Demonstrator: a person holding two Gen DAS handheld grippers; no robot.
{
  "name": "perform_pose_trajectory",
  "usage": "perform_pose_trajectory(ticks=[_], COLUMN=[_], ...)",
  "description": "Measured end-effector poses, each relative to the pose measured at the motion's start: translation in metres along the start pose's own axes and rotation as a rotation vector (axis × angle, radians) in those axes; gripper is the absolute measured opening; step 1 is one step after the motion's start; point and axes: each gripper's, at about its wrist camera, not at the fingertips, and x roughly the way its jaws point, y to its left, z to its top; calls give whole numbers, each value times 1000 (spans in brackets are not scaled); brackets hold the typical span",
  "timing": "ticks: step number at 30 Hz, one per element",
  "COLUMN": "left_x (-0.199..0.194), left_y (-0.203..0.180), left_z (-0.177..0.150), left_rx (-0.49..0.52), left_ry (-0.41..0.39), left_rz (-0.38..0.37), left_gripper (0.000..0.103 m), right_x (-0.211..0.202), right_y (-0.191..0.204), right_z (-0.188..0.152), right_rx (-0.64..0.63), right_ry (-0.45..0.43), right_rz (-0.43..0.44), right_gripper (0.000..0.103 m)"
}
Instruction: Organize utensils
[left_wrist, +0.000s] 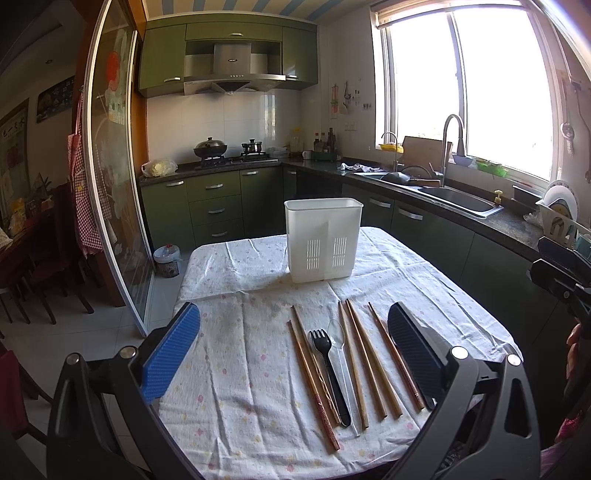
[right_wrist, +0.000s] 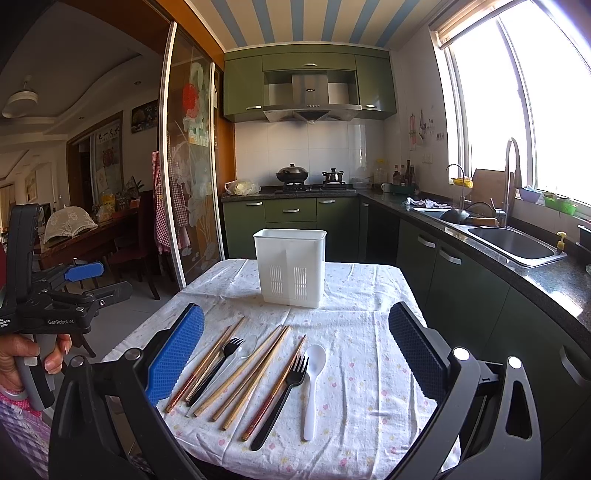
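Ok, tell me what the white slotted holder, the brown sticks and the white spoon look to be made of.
White slotted holder: likely matte moulded plastic, with slightly translucent walls and neat vent slots.
Brown chopsticks: probably wood or bamboo, given the tan grain-like tone; some have darker patterned ends.
White spoon: apparently plastic, smooth, uniform and slightly glossy.

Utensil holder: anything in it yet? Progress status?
Nothing done: no utensil shows above the white holder. Both grippers, left and right, are open and empty. Left to sort: chopsticks, two black forks, white spoon and clear spoon, all lying on the cloth.
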Motion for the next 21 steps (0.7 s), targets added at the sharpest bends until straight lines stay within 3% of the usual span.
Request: perform_pose_trajectory(ticks=[21], left_x=[0], left_y=[0], left_z=[0], left_rx=[0], left_ry=[2], left_rz=[0], left_gripper=[97], right_x=[1], right_y=[2], right_z=[-1], right_rx=[-1], right_ry=[6], right_rz=[-2], right_gripper=[99])
